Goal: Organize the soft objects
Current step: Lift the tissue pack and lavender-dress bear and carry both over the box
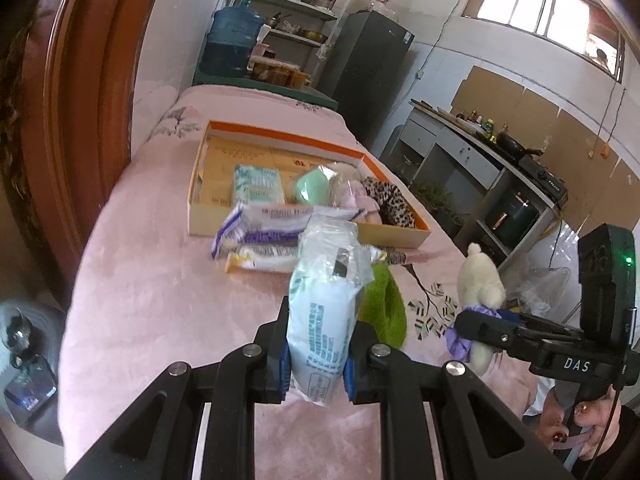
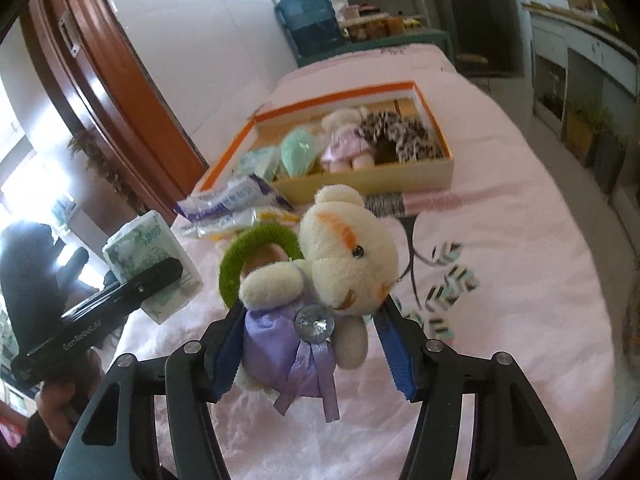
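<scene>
My left gripper (image 1: 317,354) is shut on a white-and-green tissue pack (image 1: 326,312) and holds it above the pink bed. It also shows in the right wrist view (image 2: 150,264). My right gripper (image 2: 310,344) is shut on a cream teddy bear in a purple dress (image 2: 320,280), also seen in the left wrist view (image 1: 480,300). An orange-rimmed box (image 1: 400,236) farther along the bed holds a tissue pack (image 1: 258,186), a mint sponge (image 1: 312,188), a pink-dressed bear (image 2: 346,140) and a leopard scrunchie (image 2: 404,136). A green fuzzy ring (image 2: 256,252) lies under the bear.
Purple and yellow wrapped packs (image 1: 264,236) lie in front of the box. The pink bedspread (image 1: 160,300) has a wooden headboard (image 1: 72,120) on the left. A water jug (image 1: 232,40), shelves, a fridge (image 1: 372,68) and a kitchen counter (image 1: 480,152) stand beyond.
</scene>
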`<state>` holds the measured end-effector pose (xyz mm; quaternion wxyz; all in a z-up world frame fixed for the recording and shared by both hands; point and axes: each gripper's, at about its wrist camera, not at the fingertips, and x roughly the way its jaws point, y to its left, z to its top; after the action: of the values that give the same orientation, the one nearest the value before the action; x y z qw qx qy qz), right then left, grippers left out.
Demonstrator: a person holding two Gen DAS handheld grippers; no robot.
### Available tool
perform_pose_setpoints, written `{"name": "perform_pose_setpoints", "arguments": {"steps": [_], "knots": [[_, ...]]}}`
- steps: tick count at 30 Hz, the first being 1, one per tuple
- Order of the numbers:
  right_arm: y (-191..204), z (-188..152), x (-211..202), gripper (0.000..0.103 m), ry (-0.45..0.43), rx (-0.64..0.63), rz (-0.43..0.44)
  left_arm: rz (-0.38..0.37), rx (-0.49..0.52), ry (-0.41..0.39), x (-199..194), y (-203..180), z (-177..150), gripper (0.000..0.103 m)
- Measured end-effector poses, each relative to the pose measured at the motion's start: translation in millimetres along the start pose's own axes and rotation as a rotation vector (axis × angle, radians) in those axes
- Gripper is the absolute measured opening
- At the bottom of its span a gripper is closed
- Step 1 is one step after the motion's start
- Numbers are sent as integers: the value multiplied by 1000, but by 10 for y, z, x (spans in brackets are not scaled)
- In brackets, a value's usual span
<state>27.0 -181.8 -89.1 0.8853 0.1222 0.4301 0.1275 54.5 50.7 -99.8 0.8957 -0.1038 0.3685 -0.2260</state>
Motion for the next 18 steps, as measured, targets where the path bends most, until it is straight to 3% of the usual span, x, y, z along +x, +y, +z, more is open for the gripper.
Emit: {"name": "perform_pose_setpoints", "arguments": {"steps": [11,18], "knots": [[121,272,-144,63,-61,-103,-24,83,5,-54,-126,-76,363,20],[144,453,-163,63,-91,-128,-23,90,17,-92,-154,-166,586,20]]}}
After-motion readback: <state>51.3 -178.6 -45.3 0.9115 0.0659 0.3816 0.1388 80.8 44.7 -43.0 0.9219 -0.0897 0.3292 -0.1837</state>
